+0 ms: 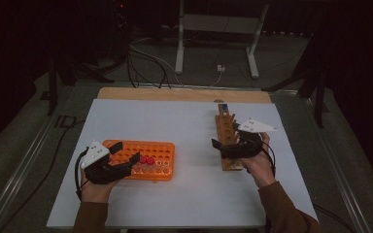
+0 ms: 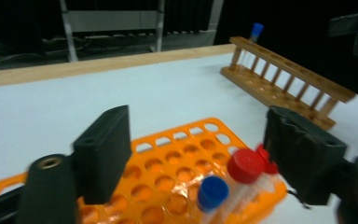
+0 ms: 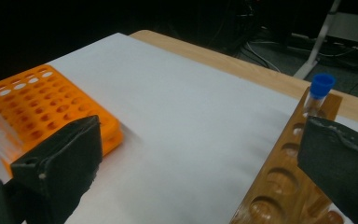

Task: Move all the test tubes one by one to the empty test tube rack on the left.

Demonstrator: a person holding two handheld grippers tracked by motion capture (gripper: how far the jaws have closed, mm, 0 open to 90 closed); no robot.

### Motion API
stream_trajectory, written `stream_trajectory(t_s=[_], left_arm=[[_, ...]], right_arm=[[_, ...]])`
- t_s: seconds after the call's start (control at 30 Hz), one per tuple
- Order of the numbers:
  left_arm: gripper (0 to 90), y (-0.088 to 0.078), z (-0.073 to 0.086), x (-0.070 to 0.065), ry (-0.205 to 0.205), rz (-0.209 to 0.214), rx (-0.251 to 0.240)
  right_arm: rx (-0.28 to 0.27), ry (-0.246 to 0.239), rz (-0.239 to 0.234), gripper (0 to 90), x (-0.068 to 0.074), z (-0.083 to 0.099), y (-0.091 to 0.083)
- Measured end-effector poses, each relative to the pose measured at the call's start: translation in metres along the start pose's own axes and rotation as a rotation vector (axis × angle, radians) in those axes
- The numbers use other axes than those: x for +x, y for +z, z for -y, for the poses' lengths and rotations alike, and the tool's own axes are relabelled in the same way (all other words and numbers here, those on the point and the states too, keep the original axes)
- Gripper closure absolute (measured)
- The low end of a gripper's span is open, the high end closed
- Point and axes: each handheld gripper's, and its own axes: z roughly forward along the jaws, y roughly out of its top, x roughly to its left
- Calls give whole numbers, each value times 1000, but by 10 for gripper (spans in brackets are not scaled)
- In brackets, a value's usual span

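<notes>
The left gripper (image 2: 196, 154) is hovering nearest the lens in its own view, jaws spread wide and gripping nothing, with the near end of the orange tube rack (image 2: 177, 168) lying below the gap. Standing in that end of the rack are a blue-capped tube (image 2: 213, 192) and a red-capped tube (image 2: 245, 166), the red one sitting just beside the right jaw, with another red cap partly hiding behind it. From above, the left gripper (image 1: 119, 158) is poised over the rack's left half (image 1: 158, 148). The right gripper (image 3: 200, 154) is likewise gaping, nothing between its jaws, and is hanging over the near end of the wooden rack (image 3: 284, 186). A lone blue-capped tube (image 3: 318, 95) is standing upright at that rack's far end. Both racks are resting on the white table sheet (image 1: 175, 121), well apart
</notes>
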Motion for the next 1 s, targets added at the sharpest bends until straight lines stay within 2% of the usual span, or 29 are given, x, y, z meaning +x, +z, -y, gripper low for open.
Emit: stream_trajectory(t_s=[0.17,0.23,0.43,0.73,0.87,1.0], left_arm=[[41,7,-3,3,-24,-25,12],[12,9,-1,3,-31,-31,17],[4,9,5,7,-19,-59,12],[4,6,10,11,-41,-56,8],[4,5,11,11,-43,-59,6],[4,4,11,13,-48,-62,1]], right_arm=[[-4,4,21,5,-7,-6,6],[-5,8,27,5,-10,-7,8],[-7,2,54,5,-19,-15,15],[-15,17,104,6,-43,-27,26],[-14,44,132,42,-57,-29,34],[9,73,151,74,-70,-29,45]])
